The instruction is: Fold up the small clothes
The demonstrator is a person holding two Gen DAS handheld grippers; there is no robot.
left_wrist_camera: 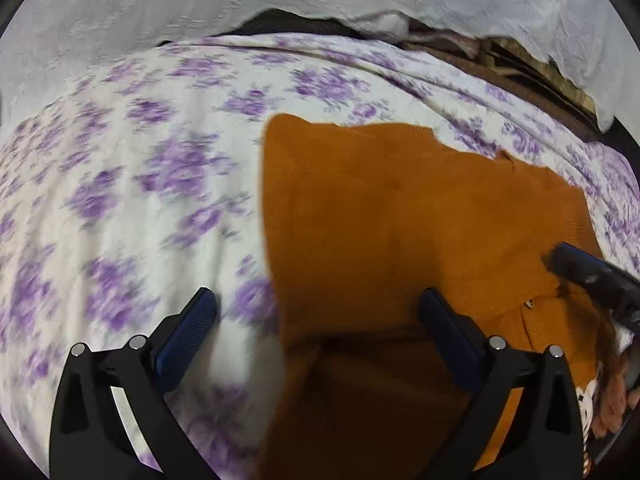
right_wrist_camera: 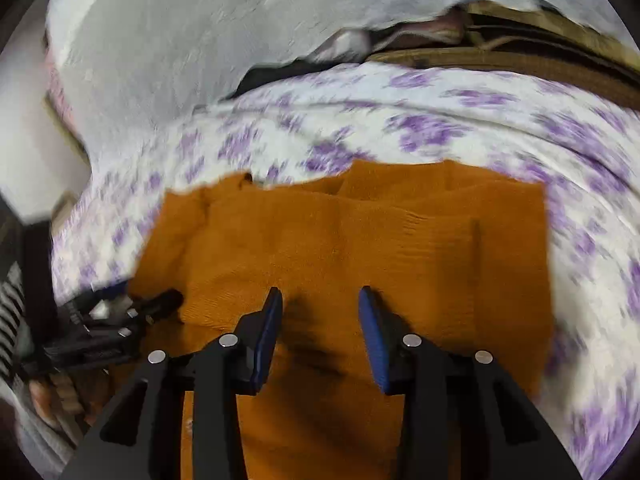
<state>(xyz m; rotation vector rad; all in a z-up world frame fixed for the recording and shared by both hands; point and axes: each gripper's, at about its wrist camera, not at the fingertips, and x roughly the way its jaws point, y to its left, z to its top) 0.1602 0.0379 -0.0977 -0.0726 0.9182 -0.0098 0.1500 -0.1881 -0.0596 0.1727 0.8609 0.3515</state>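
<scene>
An orange knitted garment (left_wrist_camera: 400,232) lies flat on a white bedsheet with purple flowers (left_wrist_camera: 140,200). My left gripper (left_wrist_camera: 316,300) is open wide above the garment's left edge, holding nothing. The right gripper's dark tip (left_wrist_camera: 576,268) reaches over the garment's right side. In the right wrist view the garment (right_wrist_camera: 360,240) fills the middle and my right gripper (right_wrist_camera: 320,300) is open and empty just above it. The left gripper (right_wrist_camera: 132,312) shows at the left edge of the cloth. A white printed patch (left_wrist_camera: 586,400) shows on the garment at lower right.
A grey-white blanket (left_wrist_camera: 200,0) is bunched along the back of the bed. Brown folded fabric (right_wrist_camera: 520,60) lies at the back right. A striped dark object (right_wrist_camera: 12,300) stands off the bed's left side.
</scene>
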